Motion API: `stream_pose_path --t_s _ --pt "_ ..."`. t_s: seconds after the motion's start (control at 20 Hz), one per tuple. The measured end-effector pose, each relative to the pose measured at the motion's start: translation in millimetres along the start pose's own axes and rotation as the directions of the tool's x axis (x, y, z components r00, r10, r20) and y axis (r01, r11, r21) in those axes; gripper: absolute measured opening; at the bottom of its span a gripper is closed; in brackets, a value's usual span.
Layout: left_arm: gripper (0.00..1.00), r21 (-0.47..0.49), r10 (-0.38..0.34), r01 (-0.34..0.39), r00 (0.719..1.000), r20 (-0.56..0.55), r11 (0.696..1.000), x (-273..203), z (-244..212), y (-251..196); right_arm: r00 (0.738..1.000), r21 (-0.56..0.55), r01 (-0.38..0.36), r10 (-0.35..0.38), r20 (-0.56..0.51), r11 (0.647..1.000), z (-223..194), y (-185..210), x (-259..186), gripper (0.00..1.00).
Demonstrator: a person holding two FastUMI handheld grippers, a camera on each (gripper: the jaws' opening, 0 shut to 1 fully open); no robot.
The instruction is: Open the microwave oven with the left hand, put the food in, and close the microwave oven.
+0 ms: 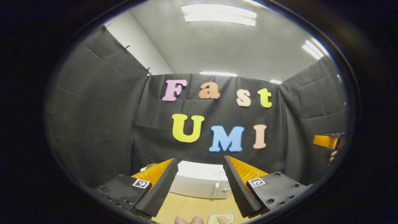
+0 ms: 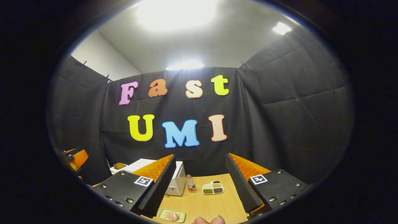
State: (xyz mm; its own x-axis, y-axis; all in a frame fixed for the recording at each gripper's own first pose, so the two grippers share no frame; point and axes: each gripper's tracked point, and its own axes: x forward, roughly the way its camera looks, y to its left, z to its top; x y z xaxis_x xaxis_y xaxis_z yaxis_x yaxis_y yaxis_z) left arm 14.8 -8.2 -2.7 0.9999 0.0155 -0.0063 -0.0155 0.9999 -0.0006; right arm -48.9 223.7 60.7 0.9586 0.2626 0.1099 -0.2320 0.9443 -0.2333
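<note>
Beyond the open left hand-held gripper (image 1: 200, 183), seemingly closed microwave (image 1: 200, 183).

In the right gripper view, the near finger hides most of the microwave oven (image 2: 177, 182). The food (image 1: 223, 219) on its small tray (image 1: 214, 217) is cut by the lower edge in the left gripper view, too small to identify. The other gripper (image 1: 328, 141) is cropped at the right edge.

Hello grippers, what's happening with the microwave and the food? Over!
Left gripper open, right gripper open, both empty. Microwave shut. Food waiting on its tray. Nothing blocking the door.
</note>
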Motion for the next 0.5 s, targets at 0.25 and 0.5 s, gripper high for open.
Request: stream_pose_path --t_s 0.25,0.5 --pt "0.98 0.002 -0.090 0.091 0.992 -0.092 0.996 8 -55 -24 0.998 -0.035 -0.007 0.005 -0.057 0.999 -23 11 8 0.98" --pt "0.99 -0.006 -0.131 0.134 0.956 -0.262 0.991 49 -160 -56 0.992 -0.066 -0.040 0.032 -0.121 0.997 -43 11 13 0.98"
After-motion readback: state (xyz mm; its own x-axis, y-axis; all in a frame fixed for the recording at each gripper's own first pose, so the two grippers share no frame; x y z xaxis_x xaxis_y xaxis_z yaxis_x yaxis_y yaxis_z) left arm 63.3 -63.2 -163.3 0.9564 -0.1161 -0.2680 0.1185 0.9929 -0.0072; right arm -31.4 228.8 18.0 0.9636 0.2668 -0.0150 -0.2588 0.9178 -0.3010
